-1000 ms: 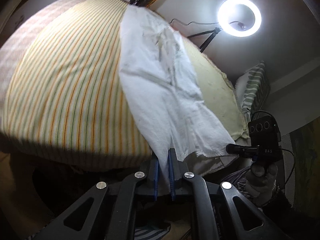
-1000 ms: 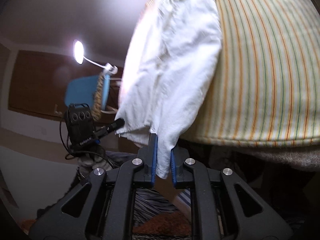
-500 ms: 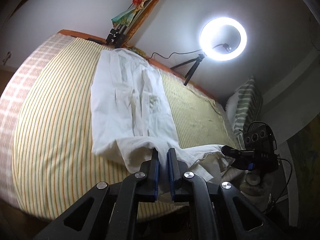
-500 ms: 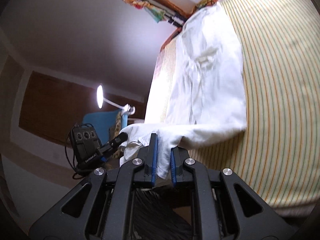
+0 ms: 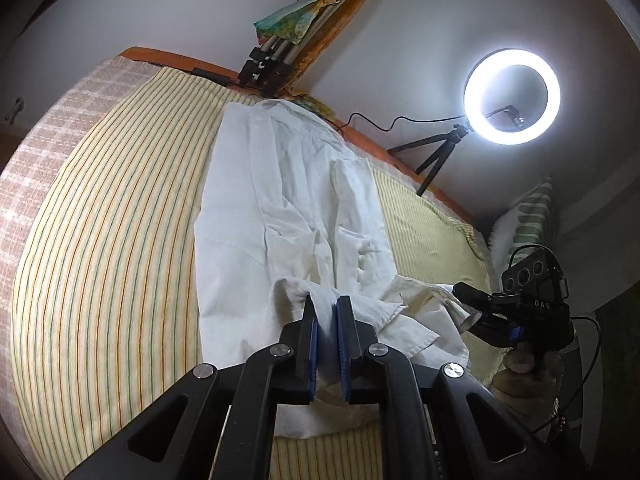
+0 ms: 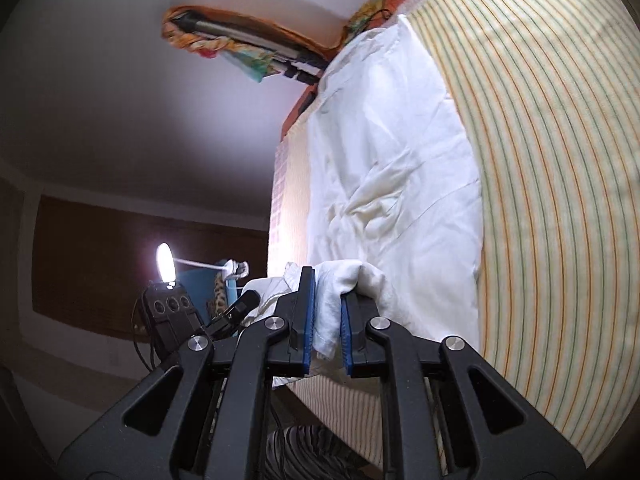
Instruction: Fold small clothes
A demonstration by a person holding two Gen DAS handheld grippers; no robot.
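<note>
On a bed (image 5: 100, 240) covered with a yellow sheet striped in orange and green, a white shirt (image 5: 288, 200) lies lengthwise, its collar at the far end near the orange headboard (image 5: 368, 140). At the near end, the left gripper (image 5: 324, 312) is closed on a bunched fold of the shirt's hem, white cloth pinched between its blue-padded fingers. The right gripper (image 6: 328, 292) is likewise clamped on a thick roll of the same hem, cloth filling the gap between its fingers. Both held edges are lifted and folded back over the shirt's lower part. Beyond the bed's far right side, a lit ring light (image 5: 512, 96) stands on a small tripod. A green-striped pillow (image 5: 528, 216) sits at the right.
</note>
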